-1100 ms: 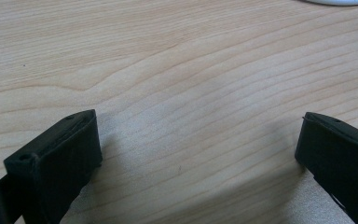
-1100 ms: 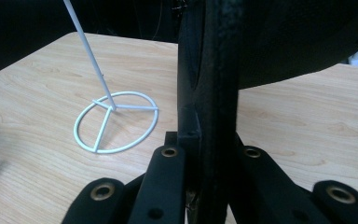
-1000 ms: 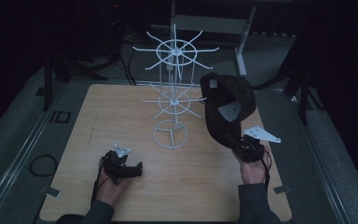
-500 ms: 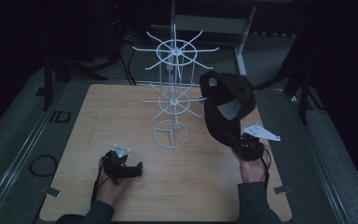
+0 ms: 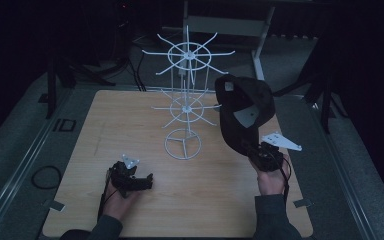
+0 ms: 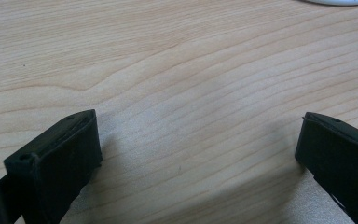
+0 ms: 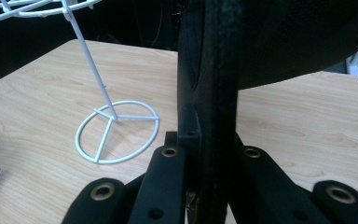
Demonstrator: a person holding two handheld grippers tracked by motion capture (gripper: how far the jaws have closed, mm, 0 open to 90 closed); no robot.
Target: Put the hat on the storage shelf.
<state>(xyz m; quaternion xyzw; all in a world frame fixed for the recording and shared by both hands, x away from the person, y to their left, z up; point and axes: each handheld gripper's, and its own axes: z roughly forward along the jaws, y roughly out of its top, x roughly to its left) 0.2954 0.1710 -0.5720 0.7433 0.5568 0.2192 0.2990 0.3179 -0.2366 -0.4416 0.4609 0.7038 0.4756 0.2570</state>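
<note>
Nothing has shifted since a second ago. My right gripper (image 5: 256,151) stays clamped on the black cap (image 5: 243,111), raised beside the white wire rack (image 5: 185,100); my left gripper (image 5: 141,181) rests wide open and empty on the wooden table (image 5: 95,125).

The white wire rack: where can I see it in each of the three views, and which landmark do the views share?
High view: white wire rack stands at the table's centre-back, left of the dark cap.
Left gripper view: a white curved edge at the top right, probably its base ring.
Right gripper view: base ring and pole at left.
Shared landmark: wooden table.
</note>
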